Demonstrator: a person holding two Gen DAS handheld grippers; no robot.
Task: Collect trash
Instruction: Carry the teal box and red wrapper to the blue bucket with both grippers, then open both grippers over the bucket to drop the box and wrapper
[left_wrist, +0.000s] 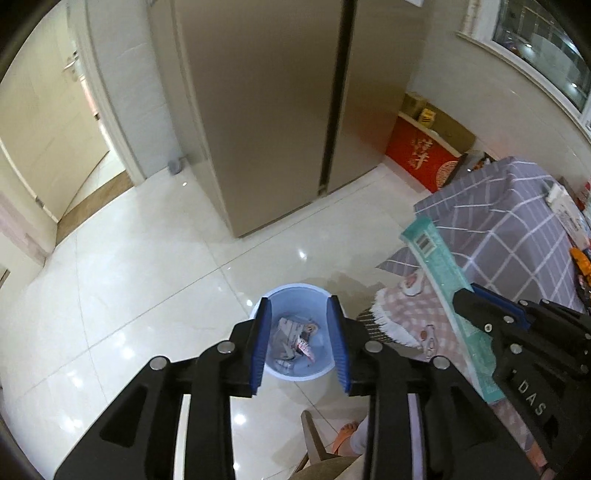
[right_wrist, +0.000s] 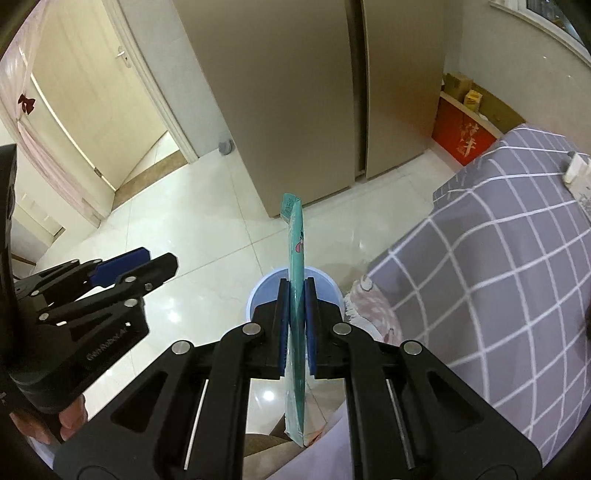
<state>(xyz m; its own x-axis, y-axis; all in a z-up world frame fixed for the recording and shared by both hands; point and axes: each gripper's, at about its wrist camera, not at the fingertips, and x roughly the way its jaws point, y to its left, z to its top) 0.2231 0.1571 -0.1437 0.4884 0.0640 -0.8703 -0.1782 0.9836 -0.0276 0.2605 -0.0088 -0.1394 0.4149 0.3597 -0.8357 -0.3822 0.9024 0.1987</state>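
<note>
Blue-padded jaws of the right gripper (right_wrist: 296, 295) pinch a flat teal snack packet (right_wrist: 296, 258) edge-on above a pale blue wastebasket (right_wrist: 258, 291); the left gripper (left_wrist: 300, 325) hangs open and empty over the same bin (left_wrist: 295, 373) — crumpled wrappers (left_wrist: 295, 339) lie inside; behind stand a beige refrigerator (left_wrist: 266, 110) and a grey checked tablecloth (left_wrist: 509, 221).

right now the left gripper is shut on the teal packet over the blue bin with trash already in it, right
Not quite: the right gripper is shut on the teal packet, as the right wrist view shows. The left gripper is open. The blue bin already holds trash.
</note>
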